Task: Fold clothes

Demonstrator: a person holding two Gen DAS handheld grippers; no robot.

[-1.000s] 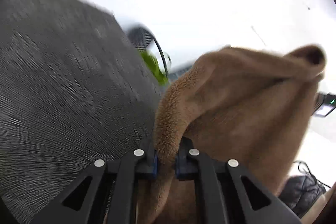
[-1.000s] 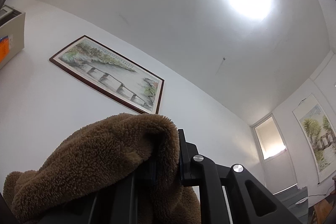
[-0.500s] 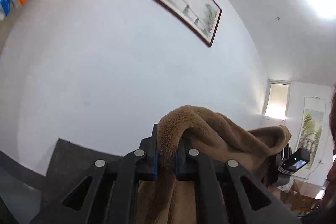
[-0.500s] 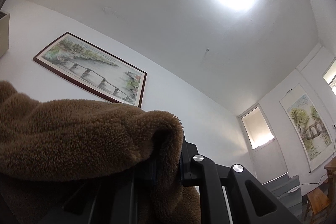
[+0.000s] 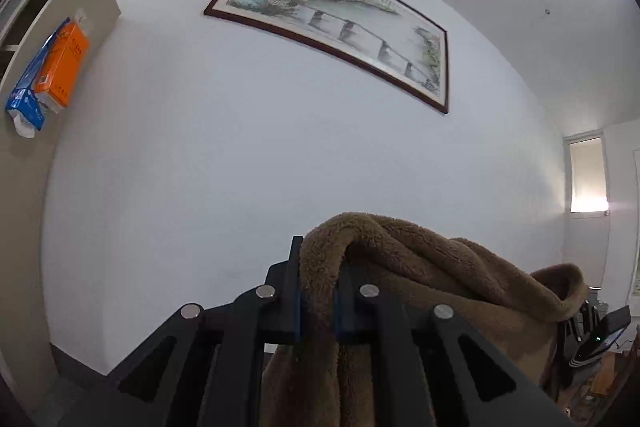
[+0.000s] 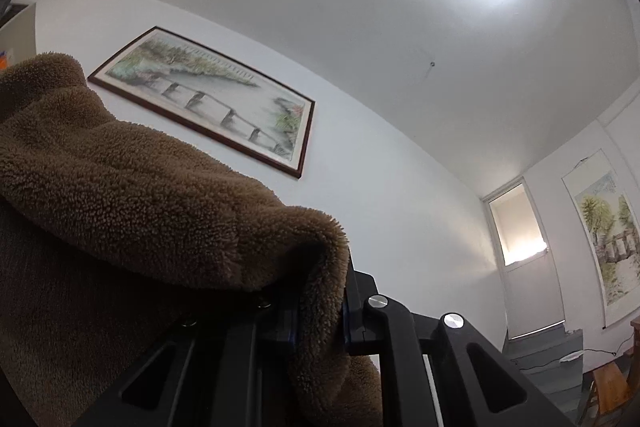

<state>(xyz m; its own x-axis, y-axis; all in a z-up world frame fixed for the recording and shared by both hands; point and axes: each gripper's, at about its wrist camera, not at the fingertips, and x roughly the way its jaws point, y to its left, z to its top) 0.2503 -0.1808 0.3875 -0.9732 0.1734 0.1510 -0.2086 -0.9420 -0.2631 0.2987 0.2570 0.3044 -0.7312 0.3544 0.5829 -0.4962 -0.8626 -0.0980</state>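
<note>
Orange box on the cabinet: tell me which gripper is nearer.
Left. The orange box lies up-left of the left gripper; the right gripper, holding the same brown fleece, sits farther right, seeing it only at its view's edge.

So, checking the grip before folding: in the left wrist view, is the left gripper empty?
No, the left gripper is clamped on a fold of the brown fleece garment.

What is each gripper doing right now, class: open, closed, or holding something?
Left gripper: closed on a fold of the brown fleece garment.
Right gripper: closed on another fold of the same garment.
</note>
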